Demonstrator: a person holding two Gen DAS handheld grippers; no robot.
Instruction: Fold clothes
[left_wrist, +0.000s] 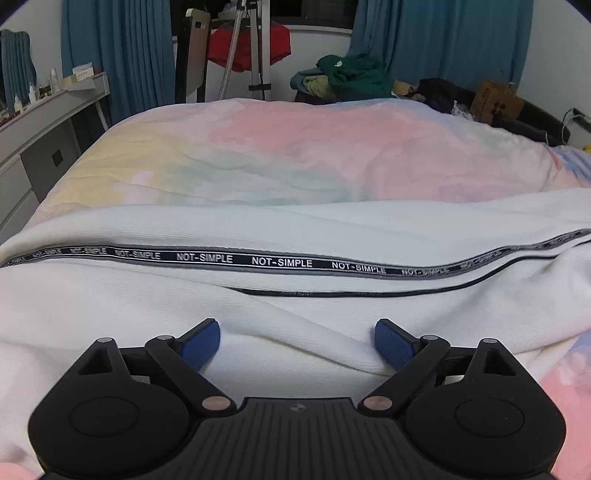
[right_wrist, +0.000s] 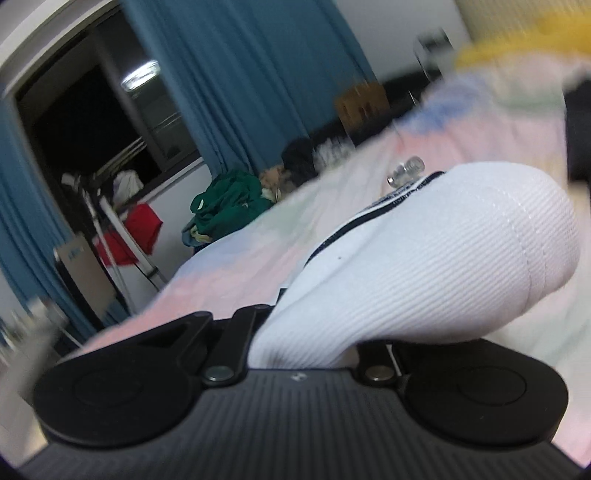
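A white ribbed garment (left_wrist: 295, 229) with a black "NOT-SIMPLE" tape stripe (left_wrist: 280, 262) lies spread across the pastel bed cover (left_wrist: 295, 147). My left gripper (left_wrist: 297, 341) is open, its blue pads (left_wrist: 201, 345) low over a raised fold of the white cloth, holding nothing. In the right wrist view, my right gripper (right_wrist: 306, 332) is shut on a bunched part of the white garment (right_wrist: 424, 266), which hides its fingertips. That view is tilted and blurred.
A pile of green clothes (left_wrist: 354, 75) and a cardboard box (left_wrist: 496, 99) sit beyond the bed's far edge. A white desk (left_wrist: 40, 122) with small bottles stands at left. Blue curtains (left_wrist: 114, 55) and a rack with a red cloth (left_wrist: 247, 48) are behind.
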